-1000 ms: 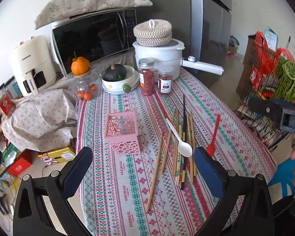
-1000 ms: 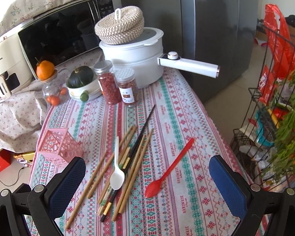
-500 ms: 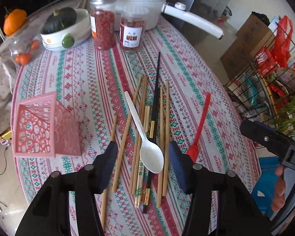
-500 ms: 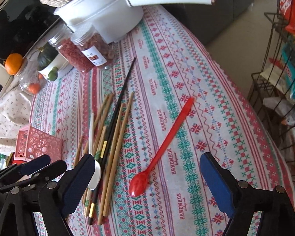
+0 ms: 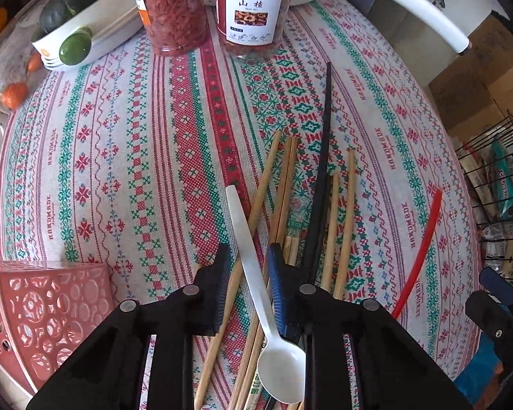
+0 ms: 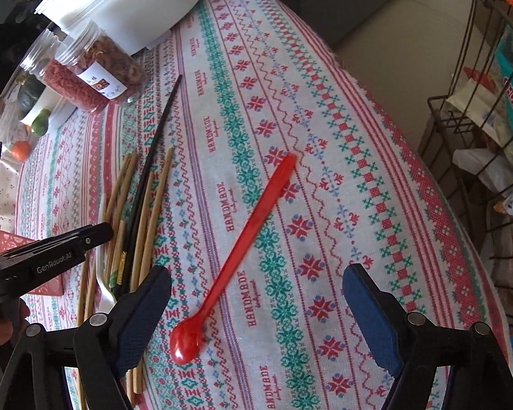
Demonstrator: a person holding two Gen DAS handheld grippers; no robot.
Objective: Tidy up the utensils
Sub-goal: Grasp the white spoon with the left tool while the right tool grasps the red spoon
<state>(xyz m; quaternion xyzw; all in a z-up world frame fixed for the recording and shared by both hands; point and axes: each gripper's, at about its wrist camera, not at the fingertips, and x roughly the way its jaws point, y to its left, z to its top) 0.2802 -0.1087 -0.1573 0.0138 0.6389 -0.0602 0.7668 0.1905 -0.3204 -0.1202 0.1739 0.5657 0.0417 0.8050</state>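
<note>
A white spoon [image 5: 249, 239] lies on a heap of wooden chopsticks [image 5: 345, 212] and a black chopstick [image 5: 321, 171] on the patterned tablecloth. My left gripper [image 5: 249, 256] is low over the heap. Its jaws are narrowed around the spoon's handle and one chopstick, with slim gaps on both sides, so it is still open. The spoon rests flat. A red spoon [image 6: 242, 239] lies apart to the right, and my right gripper [image 6: 258, 273] is wide open astride it, not touching. A pink openwork basket [image 5: 44, 307] stands at the left.
Two jars [image 5: 253, 10] of dried red food, a bowl [image 5: 85, 34] with a green squash and a white pot [image 6: 126, 7] stand at the back. The table edge [image 6: 461, 239] curves down the right, with a wire rack [image 6: 489, 109] beyond it.
Both grippers came down and forward close to the table. The left jaws narrowed from wide open to just around the white spoon's handle. The right stayed wide open over the red spoon.
</note>
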